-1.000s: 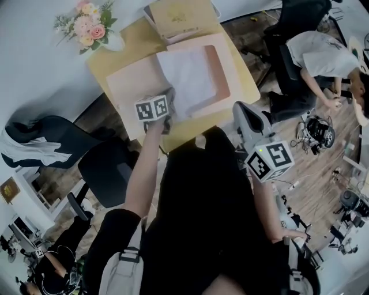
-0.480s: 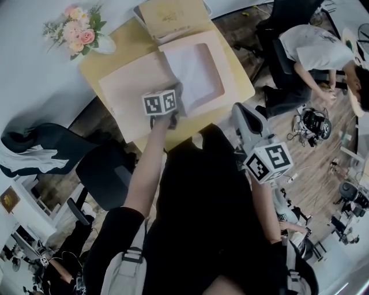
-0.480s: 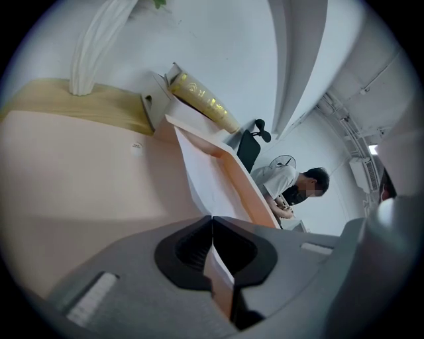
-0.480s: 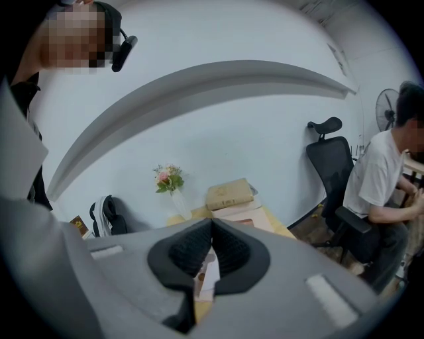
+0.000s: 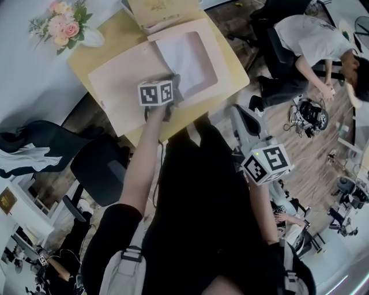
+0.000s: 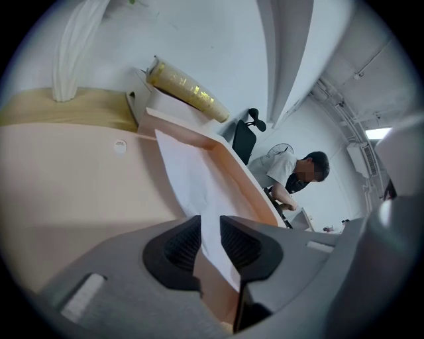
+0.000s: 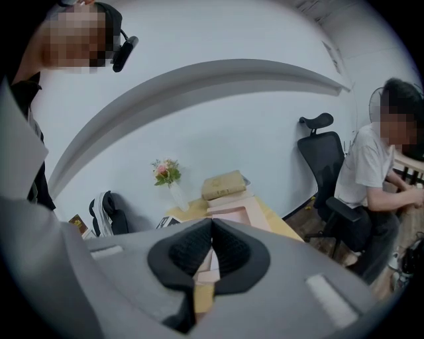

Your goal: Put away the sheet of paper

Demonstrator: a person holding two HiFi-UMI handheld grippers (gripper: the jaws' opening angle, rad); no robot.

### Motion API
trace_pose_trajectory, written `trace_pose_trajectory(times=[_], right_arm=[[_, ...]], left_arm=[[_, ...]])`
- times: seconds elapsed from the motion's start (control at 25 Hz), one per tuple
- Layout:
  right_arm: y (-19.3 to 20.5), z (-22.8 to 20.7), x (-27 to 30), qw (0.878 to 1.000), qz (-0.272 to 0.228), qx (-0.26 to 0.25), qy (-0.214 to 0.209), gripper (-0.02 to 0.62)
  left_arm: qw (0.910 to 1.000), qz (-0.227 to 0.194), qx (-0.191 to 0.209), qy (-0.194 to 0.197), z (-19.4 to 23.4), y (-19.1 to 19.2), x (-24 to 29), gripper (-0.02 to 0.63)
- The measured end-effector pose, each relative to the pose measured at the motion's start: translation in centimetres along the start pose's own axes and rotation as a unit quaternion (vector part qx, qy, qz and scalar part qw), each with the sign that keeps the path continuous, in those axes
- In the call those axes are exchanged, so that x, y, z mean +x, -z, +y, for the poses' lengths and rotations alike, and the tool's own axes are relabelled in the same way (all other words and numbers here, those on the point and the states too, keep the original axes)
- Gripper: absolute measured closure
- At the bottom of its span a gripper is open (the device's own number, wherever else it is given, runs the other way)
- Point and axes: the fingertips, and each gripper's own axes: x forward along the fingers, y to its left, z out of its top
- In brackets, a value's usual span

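Observation:
An open pink folder [image 5: 124,80] lies on the yellow table [image 5: 86,52]. The white sheet of paper [image 5: 187,57] rests in the folder's right half, inside its raised rim. My left gripper [image 5: 174,86] is at the sheet's near corner. In the left gripper view its jaws [image 6: 211,242] are opening. The paper [image 6: 192,179] still runs through the gap between the pads [image 6: 182,245], which stand apart from it. My right gripper [image 5: 237,110] hangs back by my body, off the table. Its jaws [image 7: 212,242] are shut with nothing in them.
A vase of flowers [image 5: 57,26] stands at the table's far left corner, and a tan book [image 5: 158,11] lies beyond the folder. A black office chair [image 5: 109,167] is at my left. A seated person [image 5: 311,37] works at the right, with cables [image 5: 311,115] on the wooden floor.
The sheet, which overlapped the folder's middle a second ago, now lies inside the right half. My left gripper stayed at its near corner. The right gripper has hardly moved.

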Motion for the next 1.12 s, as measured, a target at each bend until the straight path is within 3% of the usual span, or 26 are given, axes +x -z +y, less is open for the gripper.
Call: trace_pose_trajectory(times=[0.08,0.4,0.72,1.12], right_arm=[[0.3,-0.3,-0.6,1.000,-0.001,0.000,-0.005,0.592],[-0.7,-1.8,-3.6,0.998,-0.030,-0.013,-0.057,0.592],[-0.6,-4.8,-9.0,0.990,-0.061,-0.019,-0.123,0.592],[1.3,-6.7,-15.2,0.975,-0.071,-0.052,-0.202,0.592]], left_arm=[[0.9998,-0.006,0.003,-0.017,0.2,-0.1,-0.4,0.480],[0.9947,-0.059,0.016,-0.082,-1.7,-0.3,-4.9,0.469],[0.9804,-0.130,0.046,-0.140,-10.1,2.4,-10.3,0.503],[0.9594,-0.221,0.045,-0.170,-21.4,7.8,-14.6,0.565]])
